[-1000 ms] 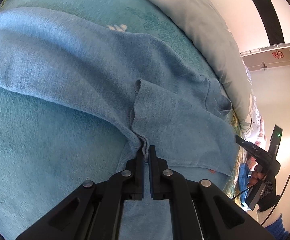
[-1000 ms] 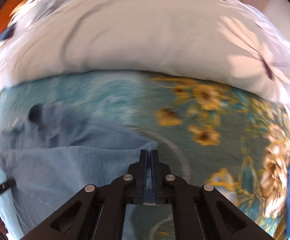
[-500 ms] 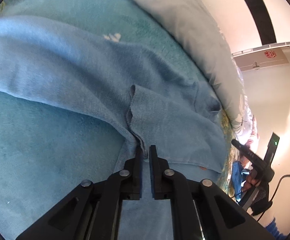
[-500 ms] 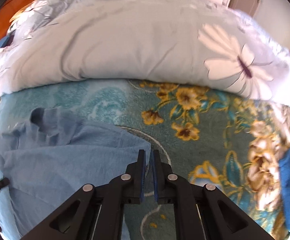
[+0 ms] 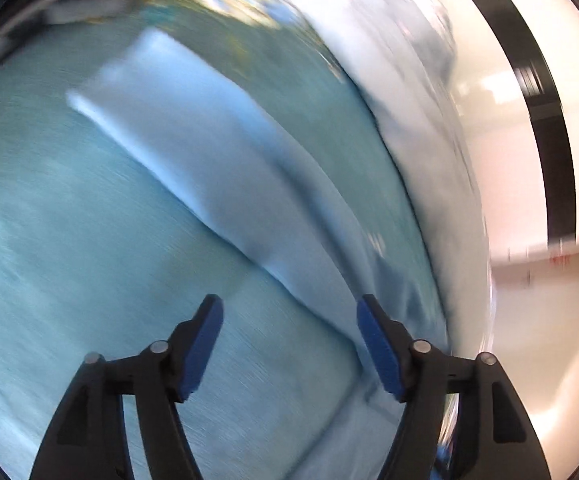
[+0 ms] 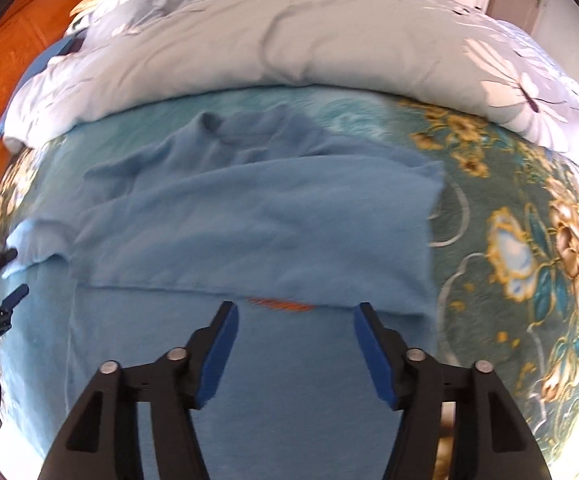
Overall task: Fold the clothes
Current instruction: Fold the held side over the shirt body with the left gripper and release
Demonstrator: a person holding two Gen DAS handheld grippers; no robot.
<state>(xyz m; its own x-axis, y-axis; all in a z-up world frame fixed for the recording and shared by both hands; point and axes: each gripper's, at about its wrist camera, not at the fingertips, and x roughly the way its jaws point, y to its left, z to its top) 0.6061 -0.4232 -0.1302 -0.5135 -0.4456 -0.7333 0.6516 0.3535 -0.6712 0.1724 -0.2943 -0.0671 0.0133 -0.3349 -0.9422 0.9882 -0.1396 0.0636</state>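
Right gripper [image 6: 295, 354]: jaws parting, blue pads well apart, nothing pressed between them; released. Directly under and ahead of the jaws lies the blue garment [image 6: 257, 232], flat on the bed. A folded-over layer ends in a straight edge running across just beyond the fingertips, with a small orange mark [image 6: 279, 304] peeking out at that edge, between the two fingers as seen from this camera. The garment's right edge sits just right of the right finger; past it the floral bedspread [image 6: 509, 248] is bare. Rumpled cloth bunches at the garment's far side, near a pale flowered duvet [image 6: 289, 40] lying across the bed. The left gripper [image 6: 5, 304] shows at the far left edge, beside the garment's left side. Left gripper [image 5: 289, 344]: jaws also parting, empty, released. View heavily blurred. A long pale-blue band of the garment [image 5: 209, 152] runs diagonally from upper left toward the right finger; teal bedspread [image 5: 49, 260] shows between the fingers and leftward.
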